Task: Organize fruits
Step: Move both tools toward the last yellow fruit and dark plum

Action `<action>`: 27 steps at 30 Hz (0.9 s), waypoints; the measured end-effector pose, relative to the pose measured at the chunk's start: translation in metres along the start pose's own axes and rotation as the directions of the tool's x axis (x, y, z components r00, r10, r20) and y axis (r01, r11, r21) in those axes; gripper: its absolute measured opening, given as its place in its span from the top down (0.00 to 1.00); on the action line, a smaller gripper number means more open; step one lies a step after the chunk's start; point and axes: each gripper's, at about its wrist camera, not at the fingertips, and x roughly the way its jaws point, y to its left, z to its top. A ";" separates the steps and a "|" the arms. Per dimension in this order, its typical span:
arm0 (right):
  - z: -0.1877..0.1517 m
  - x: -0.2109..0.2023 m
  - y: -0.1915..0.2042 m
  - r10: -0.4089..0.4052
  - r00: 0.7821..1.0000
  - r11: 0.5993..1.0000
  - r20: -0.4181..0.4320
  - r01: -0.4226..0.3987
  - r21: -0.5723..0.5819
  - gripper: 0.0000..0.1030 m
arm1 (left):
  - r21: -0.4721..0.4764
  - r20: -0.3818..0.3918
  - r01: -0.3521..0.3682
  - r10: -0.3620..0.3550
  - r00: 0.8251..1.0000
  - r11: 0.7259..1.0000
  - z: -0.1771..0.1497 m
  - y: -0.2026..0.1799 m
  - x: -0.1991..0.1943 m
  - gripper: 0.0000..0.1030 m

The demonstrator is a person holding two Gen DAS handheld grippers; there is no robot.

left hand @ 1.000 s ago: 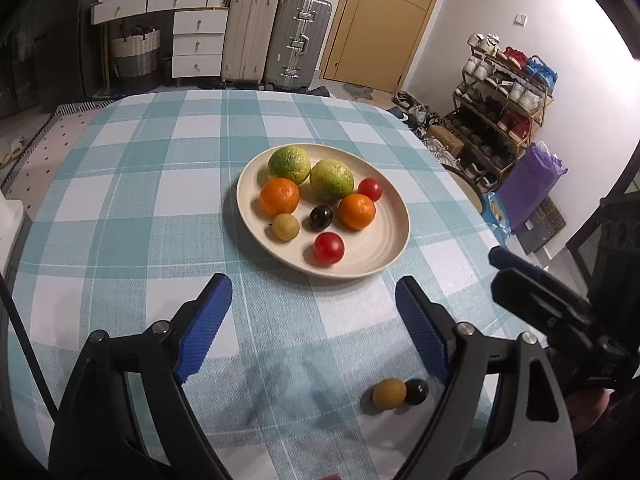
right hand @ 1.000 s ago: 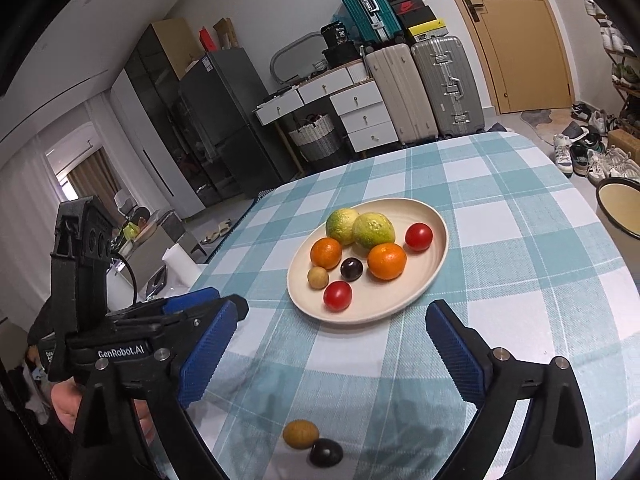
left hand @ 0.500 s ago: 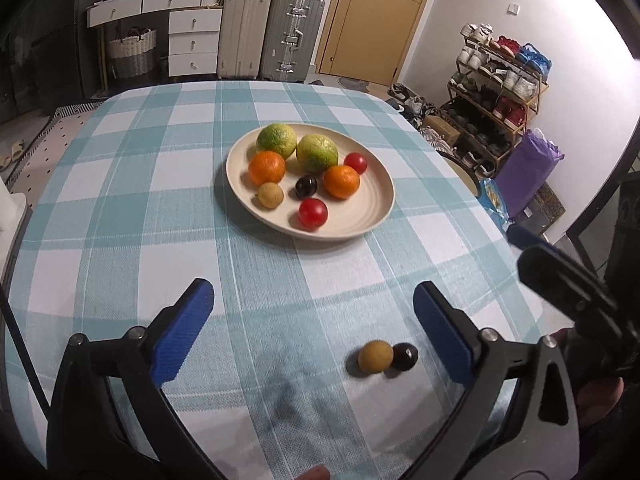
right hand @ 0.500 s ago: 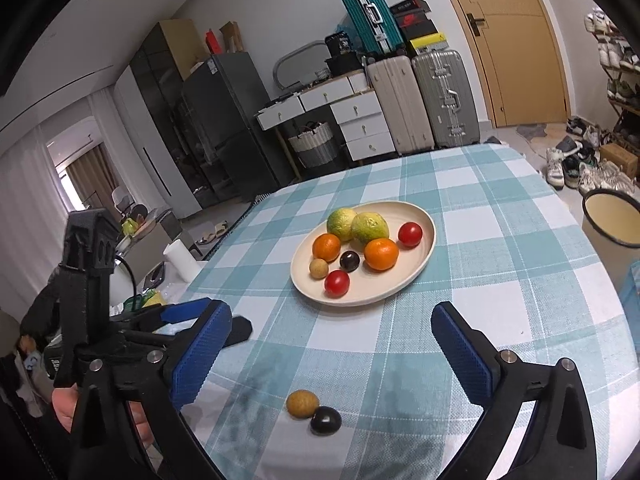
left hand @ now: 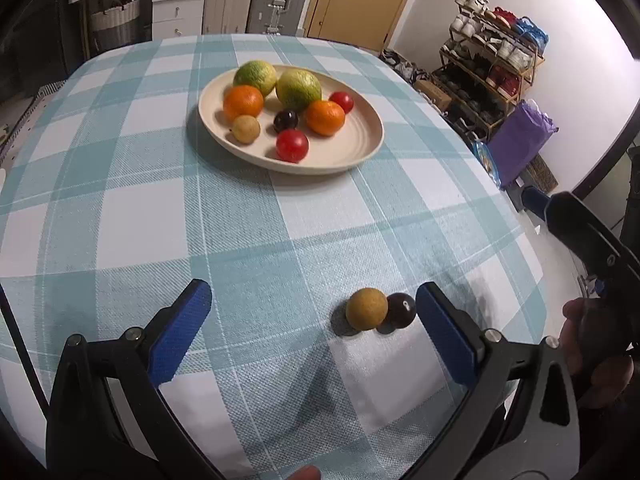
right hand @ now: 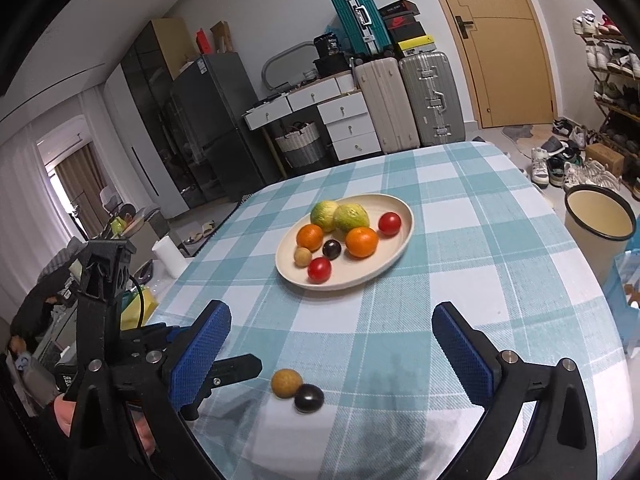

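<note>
Checked-cloth desk [left hand: 160, 216]: plate [left hand: 352, 152] of fruit at 12 o'clock, left gripper [left hand: 312, 320] and right gripper [right hand: 332, 344] both just opened wide, empty; no legible labels.

— What did you have on the cream plate [left hand: 362, 140]?

— Two green citrus, two oranges, two red tomatoes, a dark plum and a tan fruit.

— And off it?

— Your tan longan [left hand: 366, 308] and dark plum [left hand: 401, 310], touching, lay well apart from the plate.
</note>
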 end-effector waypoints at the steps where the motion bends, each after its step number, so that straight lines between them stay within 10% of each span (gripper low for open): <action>1: -0.001 0.000 -0.002 -0.004 1.000 1.000 -0.003 0.004 0.004 0.00 | 0.001 -0.005 0.005 -0.005 1.000 1.000 -0.001 -0.001 0.002 0.01; 11: -0.008 -0.002 -0.010 -0.011 1.000 0.999 -0.018 0.011 0.030 0.00 | -0.028 -0.026 0.070 -0.071 0.997 0.997 -0.002 0.000 0.014 0.02; 27: -0.014 0.001 -0.016 -0.005 0.999 0.998 -0.036 0.007 0.056 0.00 | 0.025 -0.076 0.148 -0.145 0.986 0.989 -0.006 -0.015 0.024 0.79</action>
